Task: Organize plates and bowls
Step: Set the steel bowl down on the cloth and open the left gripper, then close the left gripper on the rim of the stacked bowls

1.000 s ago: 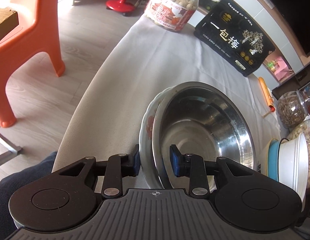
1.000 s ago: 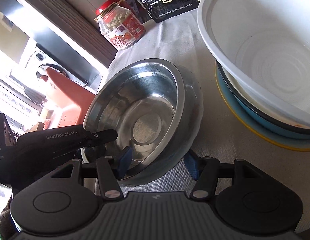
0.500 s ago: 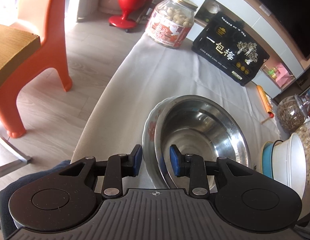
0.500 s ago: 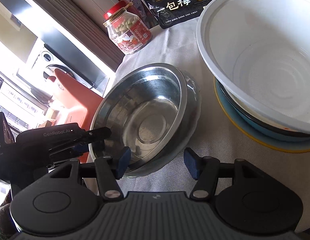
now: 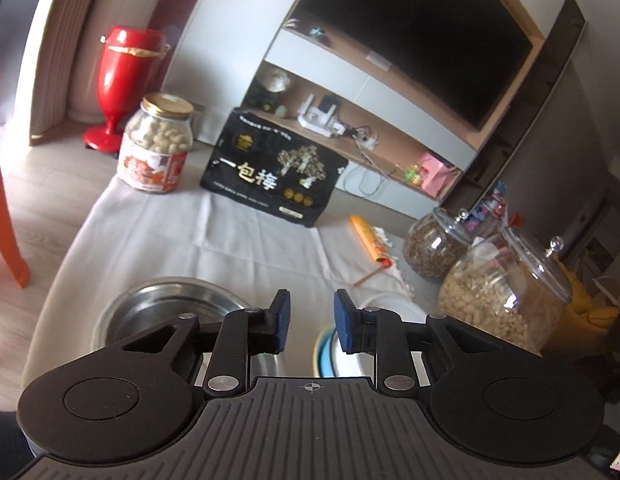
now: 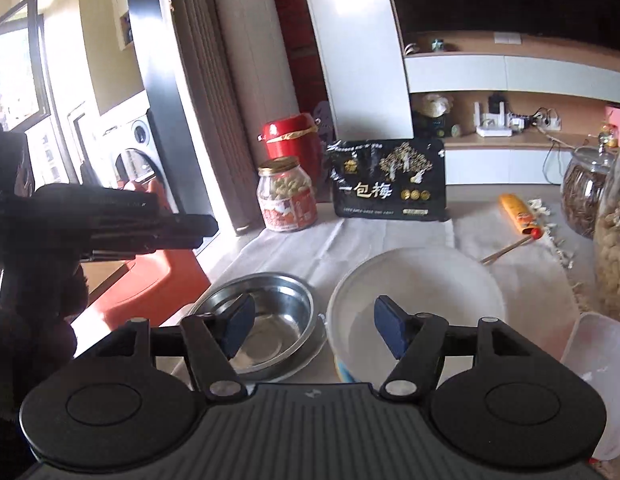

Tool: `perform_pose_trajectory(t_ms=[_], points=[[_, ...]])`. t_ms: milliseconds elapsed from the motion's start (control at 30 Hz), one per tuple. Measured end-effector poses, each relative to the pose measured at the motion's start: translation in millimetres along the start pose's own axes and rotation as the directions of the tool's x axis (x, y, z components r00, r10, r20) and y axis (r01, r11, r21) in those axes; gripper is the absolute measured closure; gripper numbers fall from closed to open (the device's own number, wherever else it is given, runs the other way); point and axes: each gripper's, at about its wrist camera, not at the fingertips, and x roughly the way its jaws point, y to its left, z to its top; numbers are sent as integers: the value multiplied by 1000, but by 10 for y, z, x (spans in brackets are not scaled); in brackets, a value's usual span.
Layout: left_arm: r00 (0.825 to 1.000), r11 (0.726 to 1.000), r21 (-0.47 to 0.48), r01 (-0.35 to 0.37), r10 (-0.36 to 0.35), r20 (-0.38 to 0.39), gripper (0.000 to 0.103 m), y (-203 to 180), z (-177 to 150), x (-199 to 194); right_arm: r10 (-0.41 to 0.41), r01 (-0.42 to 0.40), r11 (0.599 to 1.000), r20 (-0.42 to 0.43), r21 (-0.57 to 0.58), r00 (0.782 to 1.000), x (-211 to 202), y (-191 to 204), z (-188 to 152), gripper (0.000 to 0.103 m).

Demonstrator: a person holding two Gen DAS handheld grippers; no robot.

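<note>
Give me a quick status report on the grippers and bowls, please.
Left gripper closing, empty. Right gripper opening, empty. Steel bowl beside white bowl. Nothing blocking.

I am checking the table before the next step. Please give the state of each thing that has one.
Steel bowl: upright, empty, on a plate.
White bowl: upright, empty, top of stack.
Peanut jar: lid on.
Left gripper: closing, nothing between.
Right gripper: opening, nothing between.

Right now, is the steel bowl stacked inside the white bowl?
No, the steel bowl sits on the cloth-covered table beside the white bowl, which tops its own separate stack.
</note>
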Motion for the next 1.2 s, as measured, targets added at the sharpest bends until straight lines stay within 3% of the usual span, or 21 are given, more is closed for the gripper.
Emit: perform_pose_trajectory(t_ms=[67, 167, 300, 467, 633, 733, 800, 900, 1067, 1200], points=[[996, 998, -40, 44, -47, -76, 88, -4, -93, 252, -90, 90, 996, 15, 12, 996, 46, -192, 49, 26], [995, 999, 16, 37, -35, -90, 88, -124, -184, 417, -152, 153, 986, -10, 65, 988, 168, -515, 20, 26], [991, 994, 110, 23, -8, -132, 87, -324, -159, 560, -166, 175, 978, -91, 110, 982, 436, -798, -87, 26], [980, 975, 214, -61, 99, -172, 85, -433, -180, 769, -145, 166, 978, -159, 123, 977, 782, -914, -205, 27], [955, 975, 202, -90, 142, -260, 81, -355, -230, 1005, -147, 178, 974, -203, 142, 968, 956, -1031, -250, 29], [938, 987, 140, -80, 122, -325, 74, -260, -222, 1157, -150, 192, 966, -232, 173, 961, 993, -1148, -269, 29], [925, 995, 69, -66, 87, -370, 71, -187, -212, 1247, -115, 172, 962, -258, 210, 959, 1022, -1217, -288, 29], [925, 997, 34, -69, 76, -372, 70, -130, -214, 1270, -29, 112, 960, -308, 257, 951, 1079, -1255, -326, 29], [912, 994, 41, -103, 111, -395, 51, -107, -270, 1321, 50, 72, 948, -369, 309, 928, 1240, -1275, -353, 29], [897, 997, 11, -78, 75, -435, 56, -105, -295, 1378, 132, 30, 931, -409, 365, 903, 1355, -1293, -389, 29]])
